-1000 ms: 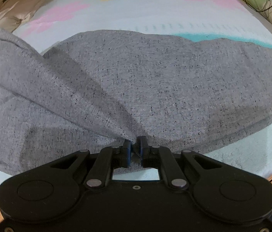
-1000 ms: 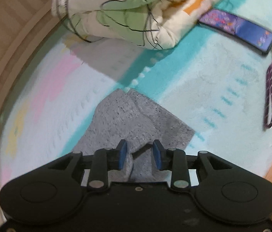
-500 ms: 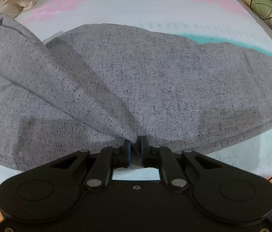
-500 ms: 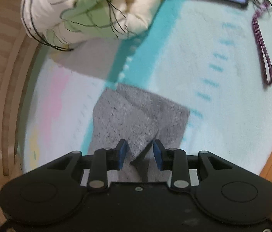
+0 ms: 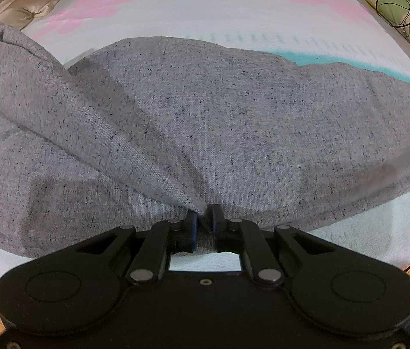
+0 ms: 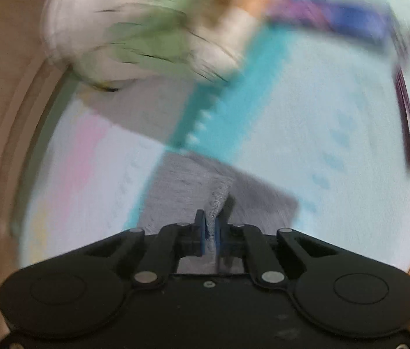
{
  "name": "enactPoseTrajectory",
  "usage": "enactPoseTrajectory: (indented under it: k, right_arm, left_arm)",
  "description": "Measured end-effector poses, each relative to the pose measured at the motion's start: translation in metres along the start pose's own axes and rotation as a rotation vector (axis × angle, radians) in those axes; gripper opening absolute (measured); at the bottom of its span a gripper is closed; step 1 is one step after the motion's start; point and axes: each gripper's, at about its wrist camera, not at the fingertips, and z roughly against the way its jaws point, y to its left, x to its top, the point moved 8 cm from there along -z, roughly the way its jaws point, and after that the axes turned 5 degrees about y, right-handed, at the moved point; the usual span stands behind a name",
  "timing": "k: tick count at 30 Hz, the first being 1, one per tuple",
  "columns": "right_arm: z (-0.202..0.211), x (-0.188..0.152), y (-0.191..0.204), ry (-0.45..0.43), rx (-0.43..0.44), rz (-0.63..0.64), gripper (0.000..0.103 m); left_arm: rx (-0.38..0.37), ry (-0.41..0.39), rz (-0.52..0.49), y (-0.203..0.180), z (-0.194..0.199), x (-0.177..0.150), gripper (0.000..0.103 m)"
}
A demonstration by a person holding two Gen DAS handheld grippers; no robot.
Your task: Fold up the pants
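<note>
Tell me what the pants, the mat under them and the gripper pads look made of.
Pants: soft heathered grey fabric, likely a cotton-blend knit; dark flecks and a visible weave, matte, draping in folds.
Mat: looks like pile textile, terry or plush; nubby pale surface with printed pastel shapes.
Pads: blue, probably rubber or soft plastic; smooth, on black matte plastic-looking fingers. Blur leaves this open.

A pale towel-like cover [image 5: 234, 8] with pink and yellow flower shapes and a teal band lies over the bed. A bunched cream-and-green quilt [image 6: 152, 35] sits at its far end, beside a blurred phone [image 6: 350, 20] with a dark strap [image 6: 408, 128].
</note>
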Motion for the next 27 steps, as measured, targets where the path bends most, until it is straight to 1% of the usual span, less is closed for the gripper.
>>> enactPoseTrajectory:
  k: [3,4,5,6,8,9,10,12,13,18,20,22,23,24,27]
  right_arm:
    - [0.033,0.001,0.043,-0.118,0.033,0.264,0.008]
    - [0.044,-0.001,0.052,-0.15,0.034,0.322,0.008]
    - [0.053,-0.005,0.054,-0.171,0.013,0.375,0.008]
    - [0.054,-0.009,0.052,-0.173,-0.022,0.411,0.008]
    - [0.043,-0.015,0.036,-0.139,-0.116,0.449,0.008]
    - [0.032,-0.018,0.021,-0.101,-0.167,0.439,0.008]
    - [0.023,-0.02,0.007,-0.066,-0.195,0.414,0.008]
    - [0.008,-0.024,-0.014,-0.015,-0.216,0.365,0.007]
    - [0.005,-0.025,-0.017,-0.016,-0.215,0.359,0.007]
    - [0.016,-0.025,-0.007,-0.051,-0.193,0.39,0.008]
    - [0.019,-0.024,-0.005,-0.042,-0.201,0.385,0.008]
    - [0.009,-0.026,-0.014,0.012,-0.244,0.367,0.011]
    - [0.004,-0.027,-0.017,0.033,-0.266,0.362,0.015]
    - [0.005,-0.027,-0.018,0.037,-0.277,0.359,0.021]
    - [0.021,-0.022,-0.007,0.008,-0.269,0.345,0.023]
  left_arm:
    - [0.006,-0.003,-0.004,-0.002,0.001,-0.001,0.014]
    - [0.007,-0.002,-0.003,-0.003,0.001,-0.002,0.014]
    - [0.007,0.0,-0.002,-0.003,0.003,-0.002,0.014]
    - [0.007,0.002,-0.001,-0.003,0.003,-0.003,0.014]
    - [0.008,0.004,-0.006,-0.005,0.004,-0.003,0.014]
    - [0.009,0.003,-0.01,-0.005,0.005,-0.004,0.014]
    - [0.01,0.004,-0.012,-0.005,0.005,-0.005,0.014]
    - [0.011,0.004,-0.014,-0.006,0.005,-0.006,0.014]
    - [0.011,0.004,-0.014,-0.006,0.005,-0.006,0.014]
    - [0.014,0.011,-0.018,-0.009,0.004,-0.008,0.013]
    - [0.004,0.03,-0.014,-0.009,0.003,-0.011,0.013]
    - [-0.013,0.069,-0.019,-0.009,0.002,-0.018,0.013]
    - [-0.01,0.075,-0.026,-0.009,0.001,-0.02,0.013]
    - [-0.008,0.081,-0.033,-0.01,0.002,-0.022,0.013]
    - [-0.039,0.122,-0.031,-0.01,0.003,-0.029,0.016]
